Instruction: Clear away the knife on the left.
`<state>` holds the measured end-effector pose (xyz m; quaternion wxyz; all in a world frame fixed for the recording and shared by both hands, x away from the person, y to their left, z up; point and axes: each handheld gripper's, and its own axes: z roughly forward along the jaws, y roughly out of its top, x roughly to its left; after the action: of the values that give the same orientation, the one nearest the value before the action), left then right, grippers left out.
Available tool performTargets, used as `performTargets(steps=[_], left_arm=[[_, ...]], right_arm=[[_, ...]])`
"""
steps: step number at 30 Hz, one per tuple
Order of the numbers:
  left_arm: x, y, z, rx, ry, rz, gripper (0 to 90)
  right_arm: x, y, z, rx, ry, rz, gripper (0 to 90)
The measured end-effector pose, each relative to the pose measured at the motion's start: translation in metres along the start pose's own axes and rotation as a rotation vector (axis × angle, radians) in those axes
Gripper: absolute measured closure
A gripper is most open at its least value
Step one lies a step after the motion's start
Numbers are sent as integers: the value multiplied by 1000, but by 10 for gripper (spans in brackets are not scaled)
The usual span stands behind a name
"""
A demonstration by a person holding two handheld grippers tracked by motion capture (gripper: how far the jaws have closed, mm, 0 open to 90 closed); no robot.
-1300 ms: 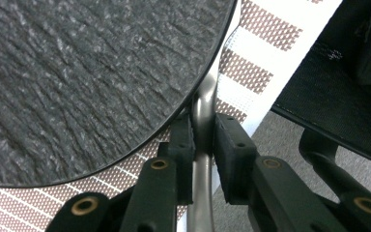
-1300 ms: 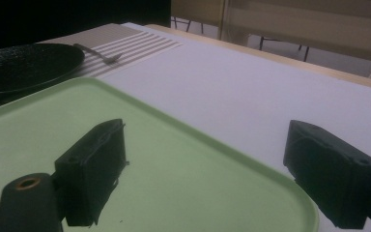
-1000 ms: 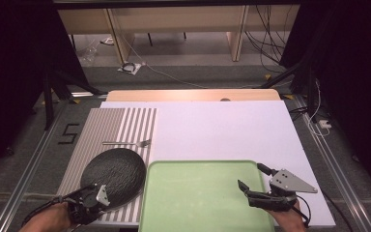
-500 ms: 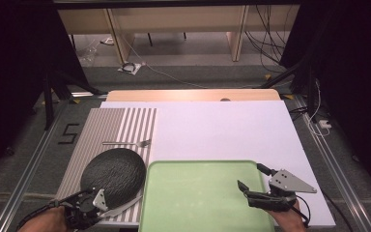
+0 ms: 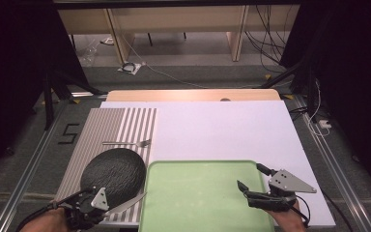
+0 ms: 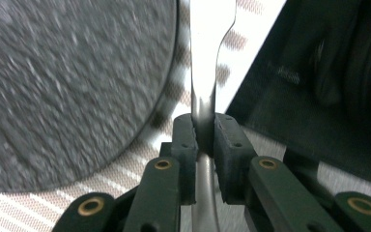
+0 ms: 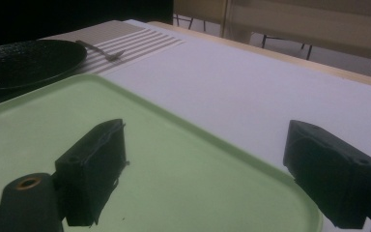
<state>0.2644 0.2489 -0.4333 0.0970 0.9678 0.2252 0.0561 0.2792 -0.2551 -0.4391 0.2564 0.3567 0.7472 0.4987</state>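
My left gripper [image 5: 107, 209] [image 6: 204, 133] sits at the near left corner, shut on the handle of a silver knife [image 5: 128, 203] [image 6: 204, 72]. The blade points away from the jaws, between the black stone-textured plate [image 5: 113, 174] [image 6: 67, 82] and the green tray [image 5: 198, 193]. At the tray's right edge [image 7: 174, 159], my right gripper [image 5: 249, 176] [image 7: 207, 169] hovers low and open, nothing between its pads. A fork [image 5: 125, 143] [image 7: 101, 50] lies on the striped placemat [image 5: 111, 125] just beyond the plate [image 7: 29, 58].
A white board [image 5: 222, 130] covers the table's middle and right, with a wooden strip [image 5: 188, 94] along its far edge. Metal rails [image 5: 24, 179] run down both sides. Beyond the table are floor cables and furniture legs.
The left gripper with the knife has shifted slightly toward the near edge. The right gripper has kept still.
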Motion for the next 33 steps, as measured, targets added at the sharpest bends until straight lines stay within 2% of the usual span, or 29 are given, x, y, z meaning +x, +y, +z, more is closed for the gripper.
performTargets(steps=[2,8,16,27,28,29,33], left_arm=[[0,5,0,-23,13,0,796],[0,21,0,-104,10,-46,795],[3,46,2,-167,2,-94,795],[3,75,3,-215,-22,-122,796],[1,83,5,-217,-28,-117,795],[1,83,5,-217,-28,-117,796],[-3,99,5,-223,-60,-98,796]], right_arm=[[0,0,0,0,0,-1,161],[0,0,-1,1,1,-2,161],[0,0,-1,0,2,-2,161],[0,0,-1,-2,4,1,161],[0,0,-1,-3,4,2,161],[0,0,0,-4,5,2,161],[0,0,-1,-4,4,4,161]])
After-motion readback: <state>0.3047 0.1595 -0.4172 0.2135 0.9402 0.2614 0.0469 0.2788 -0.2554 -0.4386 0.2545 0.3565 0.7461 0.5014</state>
